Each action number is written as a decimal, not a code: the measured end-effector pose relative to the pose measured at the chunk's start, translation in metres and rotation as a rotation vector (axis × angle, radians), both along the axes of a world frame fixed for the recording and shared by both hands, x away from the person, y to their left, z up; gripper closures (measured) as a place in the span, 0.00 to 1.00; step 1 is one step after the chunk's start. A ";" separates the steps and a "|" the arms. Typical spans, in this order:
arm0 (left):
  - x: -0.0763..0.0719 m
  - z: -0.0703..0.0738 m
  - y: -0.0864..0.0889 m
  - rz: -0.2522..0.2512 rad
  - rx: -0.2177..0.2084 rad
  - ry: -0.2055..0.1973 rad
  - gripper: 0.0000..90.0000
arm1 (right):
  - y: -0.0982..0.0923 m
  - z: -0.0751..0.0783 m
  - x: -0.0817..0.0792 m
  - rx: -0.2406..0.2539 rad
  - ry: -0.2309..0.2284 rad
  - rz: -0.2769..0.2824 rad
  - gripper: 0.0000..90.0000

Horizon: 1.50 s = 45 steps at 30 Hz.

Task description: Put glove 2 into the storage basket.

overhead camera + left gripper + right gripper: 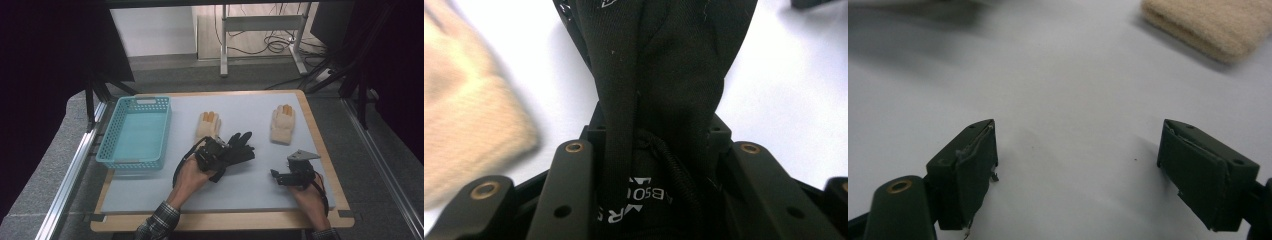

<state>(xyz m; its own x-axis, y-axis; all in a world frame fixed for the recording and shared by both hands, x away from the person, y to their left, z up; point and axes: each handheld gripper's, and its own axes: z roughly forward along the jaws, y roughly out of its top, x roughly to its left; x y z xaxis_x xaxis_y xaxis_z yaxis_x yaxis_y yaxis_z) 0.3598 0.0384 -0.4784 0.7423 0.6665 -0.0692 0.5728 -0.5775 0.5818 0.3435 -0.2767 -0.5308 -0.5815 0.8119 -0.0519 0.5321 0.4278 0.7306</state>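
A black glove point(239, 148) lies near the middle of the grey mat, and my left gripper point(218, 158) is shut on its cuff. In the left gripper view the black glove point(664, 85) with white lettering is pinched between the jaws. Two cream gloves with orange fingertips lie farther back: one point(208, 125) just beyond the left gripper, one point(283, 124) at the right. My right gripper point(280, 176) hovers over the mat at the front right, open and with nothing in it point(1078, 165). The cuff of a cream glove point(1213, 25) lies ahead of it.
A light blue plastic basket point(135, 131) stands at the left side of the mat point(160, 192). The wooden table edge point(220, 220) runs along the front. Beyond the table are a desk frame and cables on the floor.
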 end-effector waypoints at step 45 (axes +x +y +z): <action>0.046 0.048 0.259 0.696 0.027 0.004 0.65 | 0.000 0.000 0.000 0.002 0.000 -0.001 0.18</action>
<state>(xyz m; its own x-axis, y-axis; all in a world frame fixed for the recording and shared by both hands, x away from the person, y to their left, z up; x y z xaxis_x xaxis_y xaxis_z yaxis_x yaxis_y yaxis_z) 0.4054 0.2971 -0.4302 0.1410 0.9889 -0.0477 0.8171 -0.0891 0.5695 0.3435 -0.2766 -0.5307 -0.5808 0.8125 -0.0500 0.5328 0.4259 0.7312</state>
